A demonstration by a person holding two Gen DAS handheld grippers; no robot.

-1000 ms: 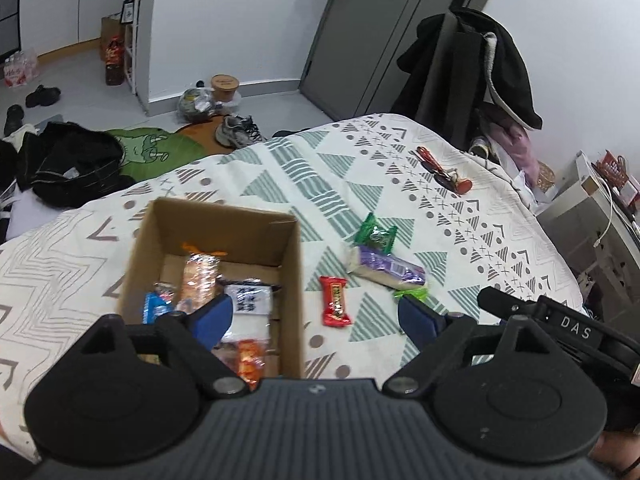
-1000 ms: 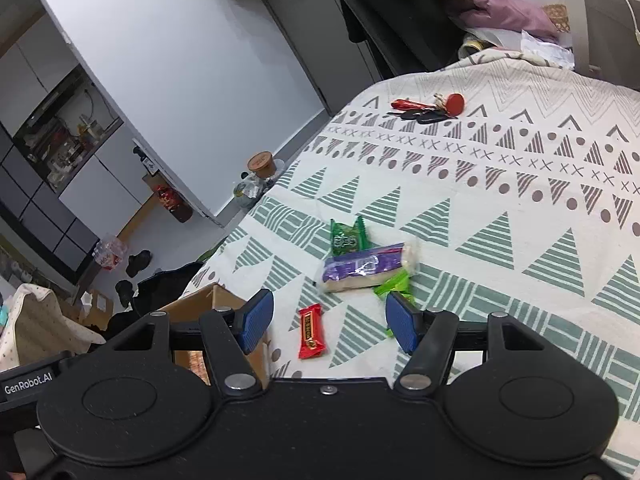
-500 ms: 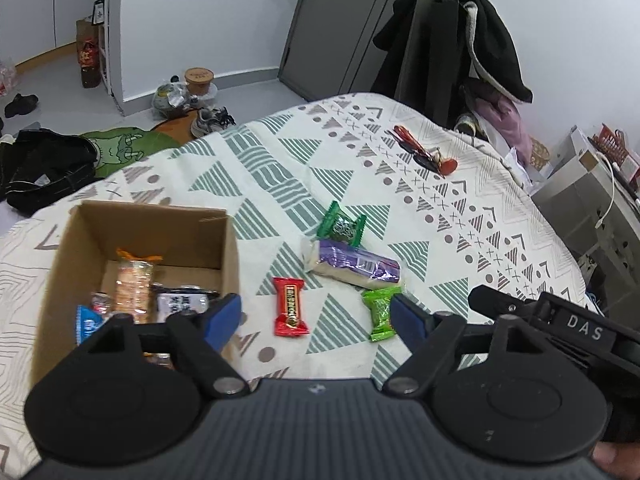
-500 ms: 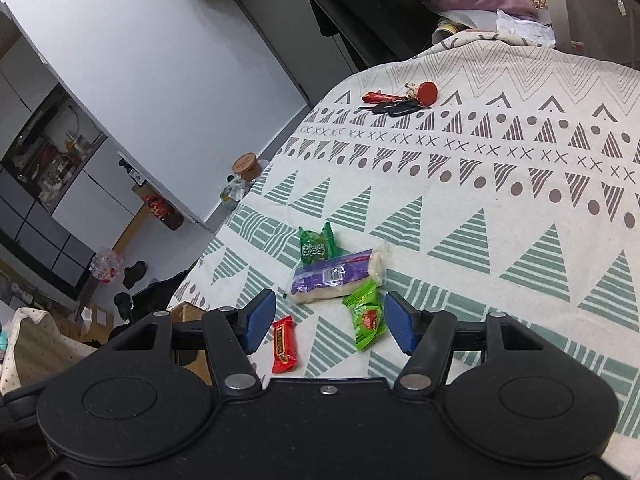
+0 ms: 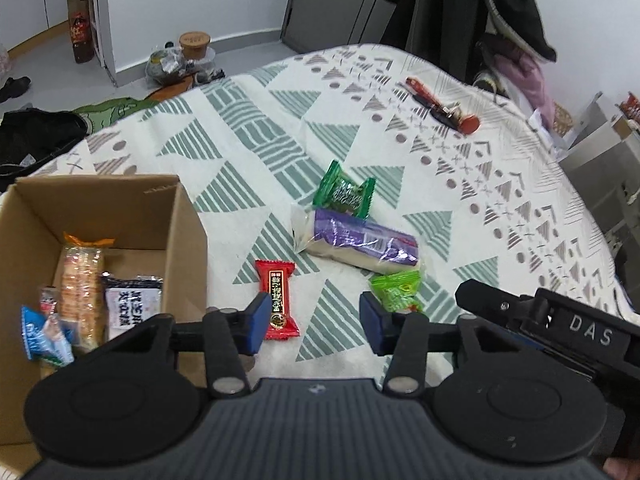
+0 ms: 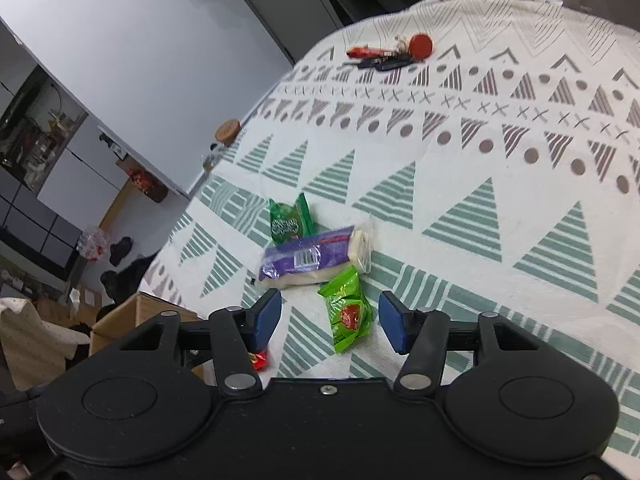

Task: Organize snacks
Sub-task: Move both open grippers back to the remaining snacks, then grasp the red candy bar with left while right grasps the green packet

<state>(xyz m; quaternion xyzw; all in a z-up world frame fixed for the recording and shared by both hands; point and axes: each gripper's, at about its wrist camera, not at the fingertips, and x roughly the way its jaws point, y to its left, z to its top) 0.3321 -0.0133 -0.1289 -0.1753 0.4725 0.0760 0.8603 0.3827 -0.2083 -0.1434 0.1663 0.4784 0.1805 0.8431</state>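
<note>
From the left wrist: left gripper (image 5: 312, 322) tilted down over the patterned bed (image 5: 248, 128), fingers (image 5: 256, 326) closing yet pressing on nothing. Red snack bar (image 5: 277, 300) lying just ahead of the left-hand finger, inside the gap's left side, long axis running away from the camera, roughly along the fingers. Cardboard box (image 5: 188, 240) immediately left of that bar, its near wall close beside the left finger, so little room on that side; several packets already inside. Purple-wrapped wafer pack (image 5: 360, 246) just beyond the red bar, lying crosswise; dark green candy (image 5: 346, 196) touching its far edge; light green packet (image 5: 396, 290) right of the red bar, nearer the right gripper (image 5: 540, 324). From the right wrist: right gripper (image 6: 329, 322) also angled down, fingers (image 6: 390, 326) narrowing with the light green packet (image 6: 347, 310) between them, untouched as far as visible, long axis pointing away, along the fingers. Purple pack (image 6: 312, 260) just beyond that packet; keys (image 6: 388, 54) well beyond; open bed to the right, bed edge leftward.
</note>
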